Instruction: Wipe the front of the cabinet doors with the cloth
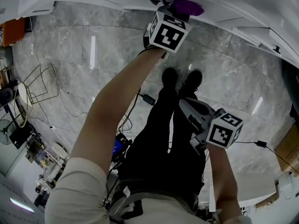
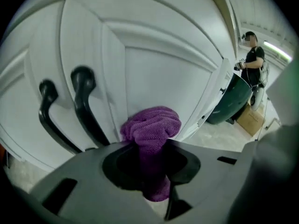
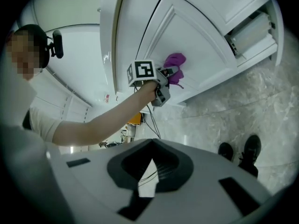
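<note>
One bunched purple terry cloth (image 2: 152, 125) met the white panelled cabinet door (image 2: 159, 69), my left gripper (image 2: 150, 169) clamped round its gathered middle. Soft and light, it looked best pinched at that bunch. My right gripper (image 3: 148, 171) hung closed, empty.

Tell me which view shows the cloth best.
The left gripper view: the cloth sits central, bunched in the left gripper's jaws at the cabinet door. Head view shows only a sliver; right gripper view shows it small, distant.
</note>
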